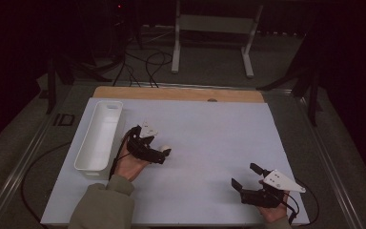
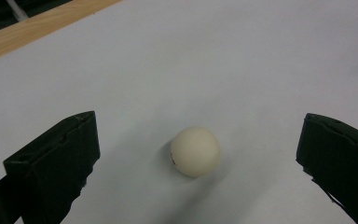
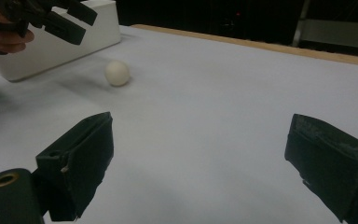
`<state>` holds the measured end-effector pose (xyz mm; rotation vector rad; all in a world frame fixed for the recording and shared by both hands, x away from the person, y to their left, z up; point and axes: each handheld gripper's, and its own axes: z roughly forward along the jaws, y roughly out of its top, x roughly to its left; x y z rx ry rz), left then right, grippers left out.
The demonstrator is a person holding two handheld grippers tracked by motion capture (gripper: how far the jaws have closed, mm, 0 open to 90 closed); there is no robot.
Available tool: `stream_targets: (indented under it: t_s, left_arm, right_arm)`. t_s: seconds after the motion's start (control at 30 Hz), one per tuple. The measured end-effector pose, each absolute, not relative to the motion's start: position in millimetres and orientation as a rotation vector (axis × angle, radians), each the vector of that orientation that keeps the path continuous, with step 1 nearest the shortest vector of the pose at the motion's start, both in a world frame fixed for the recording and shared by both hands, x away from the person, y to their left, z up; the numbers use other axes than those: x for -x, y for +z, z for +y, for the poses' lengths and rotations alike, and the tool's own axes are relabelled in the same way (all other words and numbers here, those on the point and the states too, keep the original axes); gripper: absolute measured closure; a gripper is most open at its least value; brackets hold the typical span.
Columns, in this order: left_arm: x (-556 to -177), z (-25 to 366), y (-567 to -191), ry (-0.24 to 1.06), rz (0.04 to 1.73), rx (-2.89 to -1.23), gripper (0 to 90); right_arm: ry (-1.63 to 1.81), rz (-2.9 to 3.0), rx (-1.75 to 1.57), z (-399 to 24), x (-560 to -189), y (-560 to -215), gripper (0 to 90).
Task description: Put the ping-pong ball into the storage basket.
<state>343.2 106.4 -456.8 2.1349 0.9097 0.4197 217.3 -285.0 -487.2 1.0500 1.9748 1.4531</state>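
One white bin (image 1: 99,136) at nine o'clock on the bench (image 1: 209,138), no label readable. Left gripper (image 2: 198,154), jaws wide apart, straddles the single cream ball (image 2: 195,151), a dark mark on it too small to read. Right gripper (image 1: 248,177) at four o'clock, jaws apart, nothing between them.

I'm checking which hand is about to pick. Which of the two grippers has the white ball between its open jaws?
The left gripper: the ball lies on the white table between its open jaws. The right gripper is open over bare table, far from the ball.
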Motion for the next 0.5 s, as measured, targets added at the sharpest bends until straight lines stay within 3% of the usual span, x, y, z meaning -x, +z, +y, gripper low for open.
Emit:
stream_targets:
  t_s: [0.5]
  left_arm:
    - [-348.4, 103.0, -464.1, 0.400, 0.921, -2.161, 0.0]
  right_arm:
    - [1.453, 1.977, -1.048, -285.3, -217.7, -487.5, 7.7]
